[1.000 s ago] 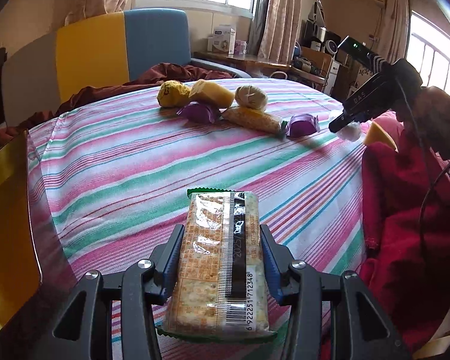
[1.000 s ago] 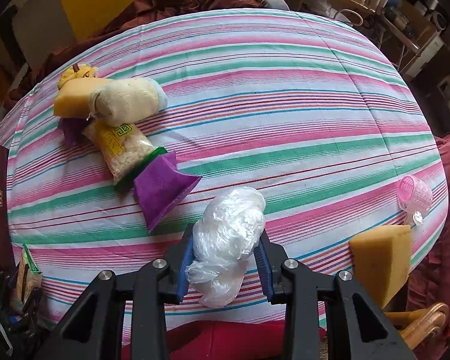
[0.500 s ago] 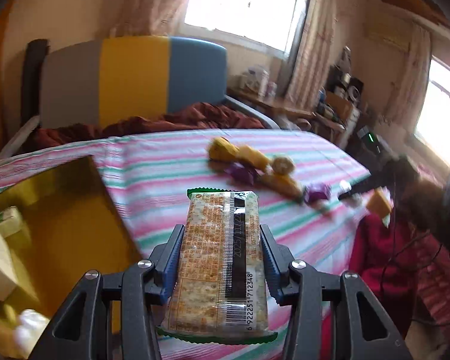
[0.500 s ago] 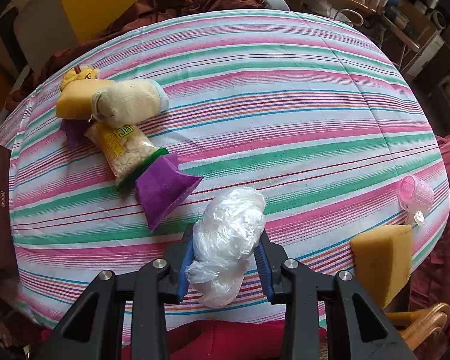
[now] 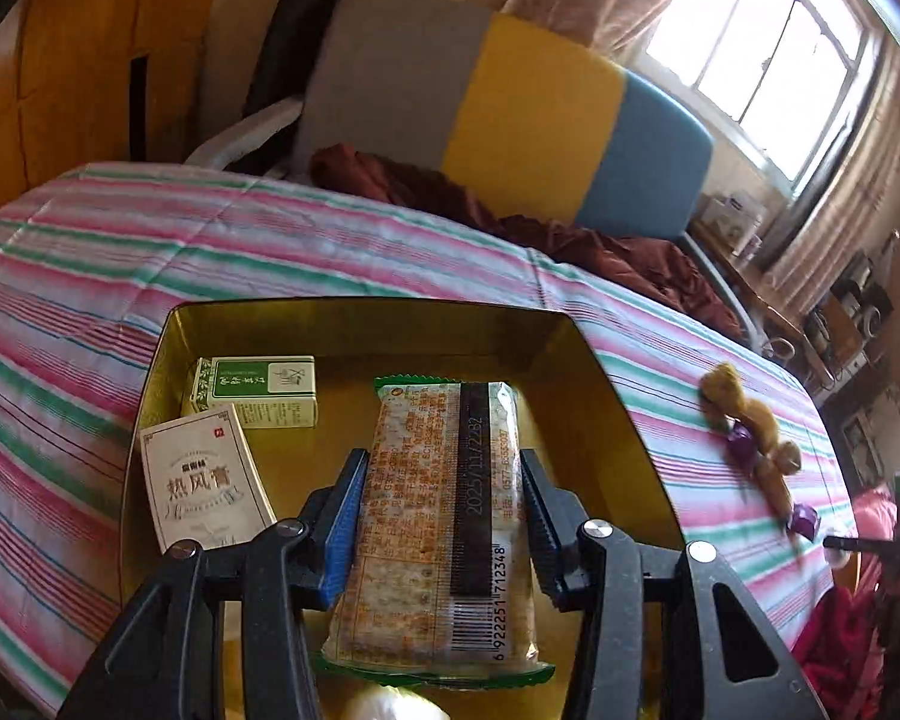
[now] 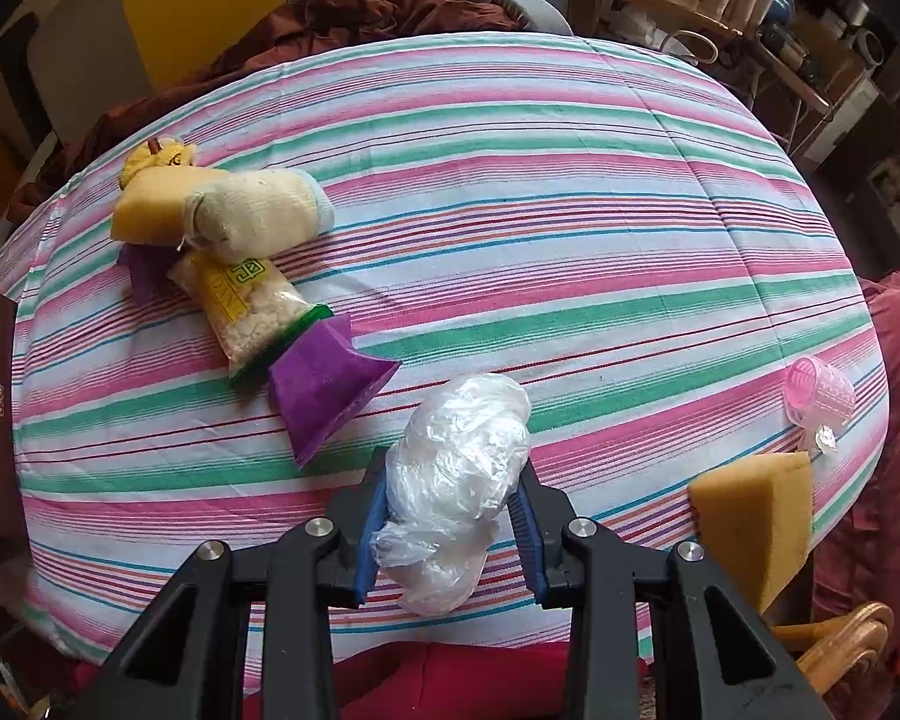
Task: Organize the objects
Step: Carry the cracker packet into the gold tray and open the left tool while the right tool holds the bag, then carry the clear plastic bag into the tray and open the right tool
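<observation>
Cracker packet is clamped in the left gripper, held over the gold tray, beside two boxes. Placement step is judged underway; lowering and release are needed next. Plastic bag is clamped in the right gripper, far from that tray.

Left gripper is angling downward, both jaws pressing on a flat packet. Right gripper is pointing steeply down, its jaws squeezing a crumpled bag.
</observation>
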`<action>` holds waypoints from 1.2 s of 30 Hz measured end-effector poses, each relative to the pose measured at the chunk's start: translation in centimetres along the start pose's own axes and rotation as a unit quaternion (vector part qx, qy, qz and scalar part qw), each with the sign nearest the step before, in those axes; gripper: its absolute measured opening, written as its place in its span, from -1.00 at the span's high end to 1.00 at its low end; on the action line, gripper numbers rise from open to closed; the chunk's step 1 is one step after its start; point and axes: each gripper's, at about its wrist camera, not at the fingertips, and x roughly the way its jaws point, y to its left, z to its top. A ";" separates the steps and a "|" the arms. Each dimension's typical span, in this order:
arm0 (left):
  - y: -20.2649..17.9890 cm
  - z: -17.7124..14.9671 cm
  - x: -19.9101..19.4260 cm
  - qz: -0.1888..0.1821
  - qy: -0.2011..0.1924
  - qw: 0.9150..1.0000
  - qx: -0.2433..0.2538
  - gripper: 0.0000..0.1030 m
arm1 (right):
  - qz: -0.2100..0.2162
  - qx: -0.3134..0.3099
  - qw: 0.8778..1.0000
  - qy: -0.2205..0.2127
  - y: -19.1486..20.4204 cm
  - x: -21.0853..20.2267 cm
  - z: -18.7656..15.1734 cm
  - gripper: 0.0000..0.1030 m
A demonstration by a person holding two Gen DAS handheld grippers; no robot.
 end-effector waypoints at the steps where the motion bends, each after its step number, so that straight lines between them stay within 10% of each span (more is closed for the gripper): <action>1: 0.4 0.3 0.7 -0.001 0.005 1.000 -0.007 0.07 | 0.000 0.000 1.000 0.000 0.0 0.0 0.0 0.28; 9: 3.0 1.4 5.0 0.071 0.045 0.996 -0.032 0.02 | 0.006 0.001 1.000 -0.003 -0.1 -0.1 -0.1 0.28; 36: -2.1 -5.3 -8.3 0.113 -0.113 0.985 0.063 -0.07 | -0.042 -0.026 0.993 -0.104 3.2 -4.3 -0.4 0.28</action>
